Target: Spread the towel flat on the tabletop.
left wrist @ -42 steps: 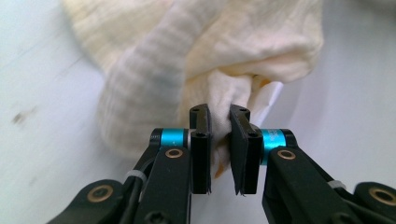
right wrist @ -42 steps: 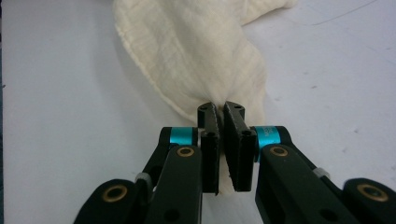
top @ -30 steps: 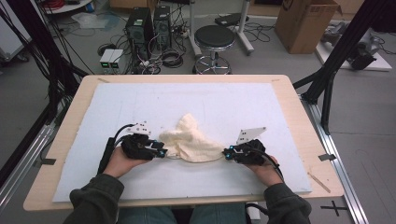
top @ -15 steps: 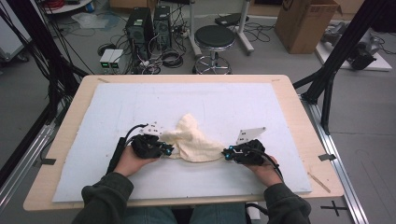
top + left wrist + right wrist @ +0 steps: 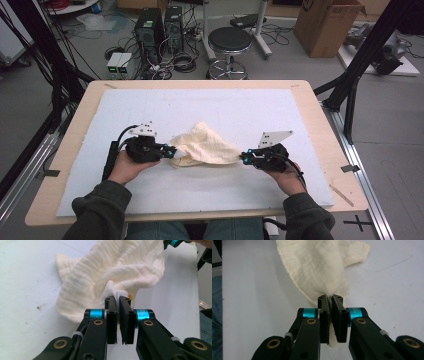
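A crumpled cream cloth (image 5: pixel 205 146) lies on the white mat between my two grippers. My left gripper (image 5: pixel 172 152) is at the cloth's left end; its jaws have just closed and now pinch a corner of the cloth (image 5: pixel 110 272), as the left gripper view shows. My right gripper (image 5: pixel 243 158) is shut on the cloth's right end, and the fabric (image 5: pixel 317 267) bunches between its pads and hangs out below them. The cloth stretches loosely from one gripper to the other, its middle heaped on the mat.
The white mat (image 5: pixel 225 107) covers most of the wooden table (image 5: pixel 305 95). A small wooden stick (image 5: pixel 341 195) lies near the table's right front corner. Beyond the far edge stand a stool (image 5: pixel 228 42), computer boxes and a cardboard box (image 5: pixel 327 22).
My left gripper moved right to the cloth's left end, closed on its corner and lifted slightly. The right gripper kept still, holding its end.
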